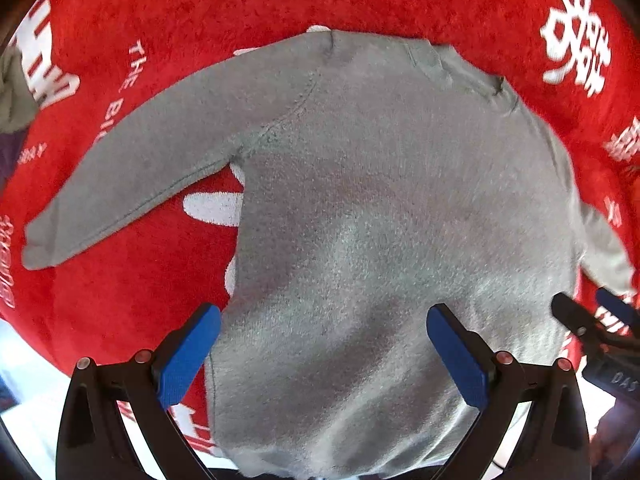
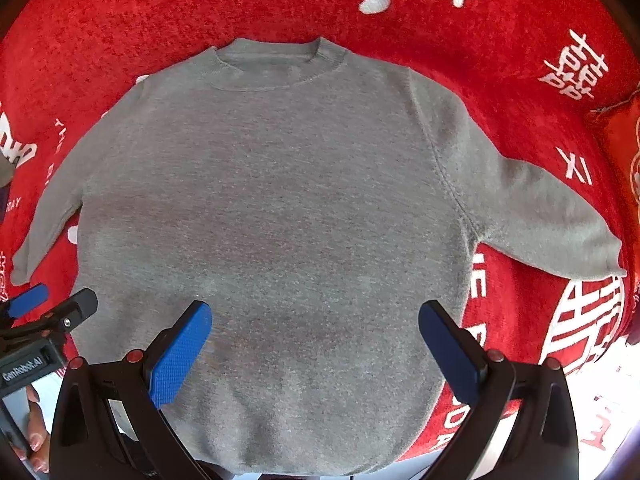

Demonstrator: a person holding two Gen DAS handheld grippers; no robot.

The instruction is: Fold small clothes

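**Q:** Where was the sweater when you looked down?

**A:** The gray sweater [image 2: 272, 216] lay flat and face up on the red blanket [image 2: 500, 20] with white lettering. Its neckline [image 2: 276, 64] sat at 12 o'clock from me and the hem ran at 6 o'clock, just below my fingers. One sleeve [image 2: 532, 216] reached out toward 3 o'clock, the other sleeve [image 1: 132, 164] toward 9 o'clock. Both were spread out, clear of the body.

**Q:** And your fingers?

**A:** My right gripper [image 2: 316, 348] hovered over the lower body of the sweater, its blue fingers [image 2: 180, 356] spread wide with nothing between them but the cloth below. My left gripper [image 1: 324, 352] was the same: wide apart, holding nothing, over the sweater's lower left part near the side edge. I could not tell whether either one touched the knit.

**Q:** How much folding was done?

**A:** None that I could see. No sleeve was turned in, and neither the sides nor the hem were doubled over. I judged the sweater was only laid out and smoothed, so the whole fold was still ahead: sleeves in, sides over, then hem up toward the neckline.

**Q:** Anything else nearby?

**A:** A bit of another cloth [image 1: 16, 92] showed at 9 o'clock in my left view, too far into the edge to make out.
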